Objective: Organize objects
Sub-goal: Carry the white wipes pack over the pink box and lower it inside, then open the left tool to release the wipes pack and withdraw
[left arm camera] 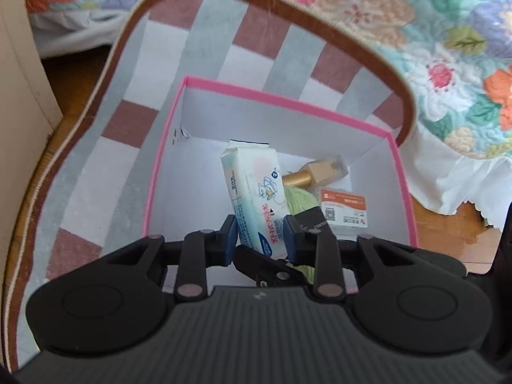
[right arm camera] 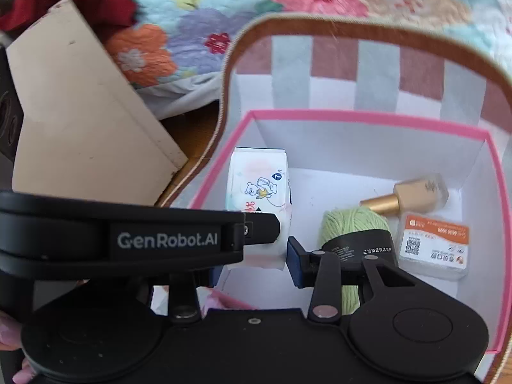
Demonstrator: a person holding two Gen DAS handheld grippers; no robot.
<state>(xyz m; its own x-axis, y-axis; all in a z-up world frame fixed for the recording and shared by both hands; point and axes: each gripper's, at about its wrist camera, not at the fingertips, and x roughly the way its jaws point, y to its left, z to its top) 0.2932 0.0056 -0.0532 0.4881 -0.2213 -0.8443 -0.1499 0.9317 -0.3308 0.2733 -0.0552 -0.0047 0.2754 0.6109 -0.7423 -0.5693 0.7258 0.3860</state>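
Observation:
A white tissue pack [left arm camera: 252,188] with a cartoon bear stands tilted over the pink-rimmed white box [left arm camera: 288,99]. My left gripper [left arm camera: 260,240] is shut on its lower part, a blue pad on each side. In the right wrist view the same tissue pack [right arm camera: 256,182] hangs at the left of the box [right arm camera: 352,116]. Its bottom end sits between the pads of my right gripper [right arm camera: 252,265], which looks shut on it. The left gripper's finger [right arm camera: 262,227] crosses in front and hides the right gripper's left pad.
In the box lie a green yarn ball [right arm camera: 348,227], a gold-capped bottle [right arm camera: 416,195] and an orange-labelled card pack [right arm camera: 435,243]. The box sits inside a checked basket [right arm camera: 377,54] with a brown rim. A floral quilt [left arm camera: 432,48] lies behind and a beige panel [right arm camera: 80,112] stands left.

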